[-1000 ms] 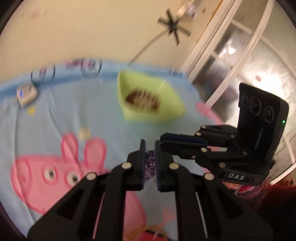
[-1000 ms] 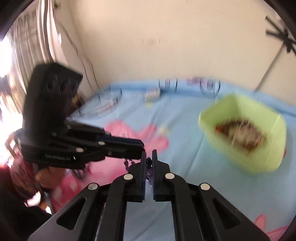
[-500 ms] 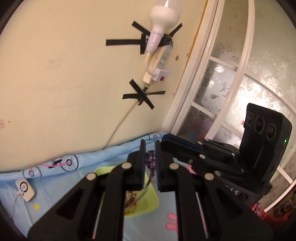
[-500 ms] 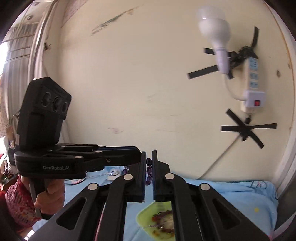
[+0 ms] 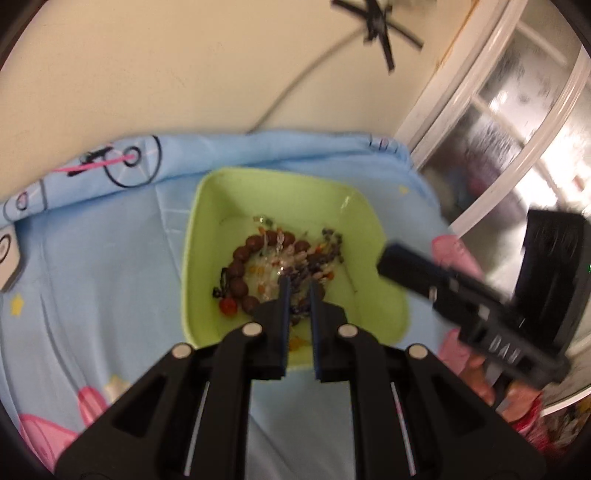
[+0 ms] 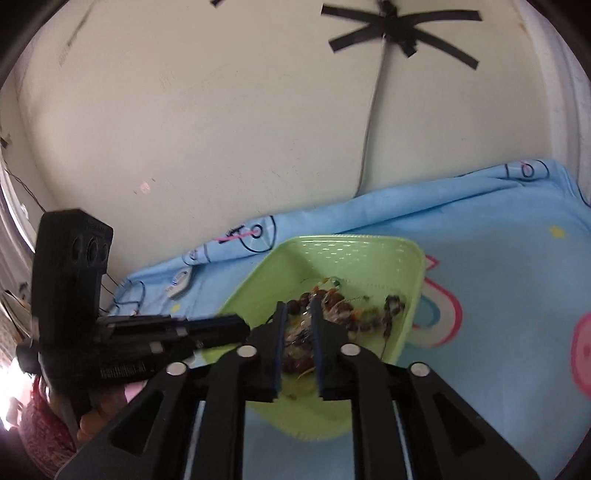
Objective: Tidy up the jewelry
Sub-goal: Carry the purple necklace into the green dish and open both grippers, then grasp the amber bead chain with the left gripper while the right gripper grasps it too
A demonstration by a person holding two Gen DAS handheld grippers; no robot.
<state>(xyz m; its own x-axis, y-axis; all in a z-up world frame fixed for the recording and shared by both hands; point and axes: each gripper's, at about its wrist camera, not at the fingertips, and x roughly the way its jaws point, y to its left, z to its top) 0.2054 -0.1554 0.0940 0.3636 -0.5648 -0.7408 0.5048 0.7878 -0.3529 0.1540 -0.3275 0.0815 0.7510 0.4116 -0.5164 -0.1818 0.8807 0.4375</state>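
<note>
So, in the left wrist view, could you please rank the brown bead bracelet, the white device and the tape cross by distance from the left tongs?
1. Brown bead bracelet, in the bin, just left.
2. White device, far left edge.
3. Tape cross, up on the wall.

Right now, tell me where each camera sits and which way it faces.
Left wrist: on the left gripper, looking down its jaws into the green bin of jewelry; the right gripper shows too.
Right wrist: on the right gripper, facing the same green bin and the wall; the left gripper shows.
Shared: bin, blue sheet, taped cable.
</note>
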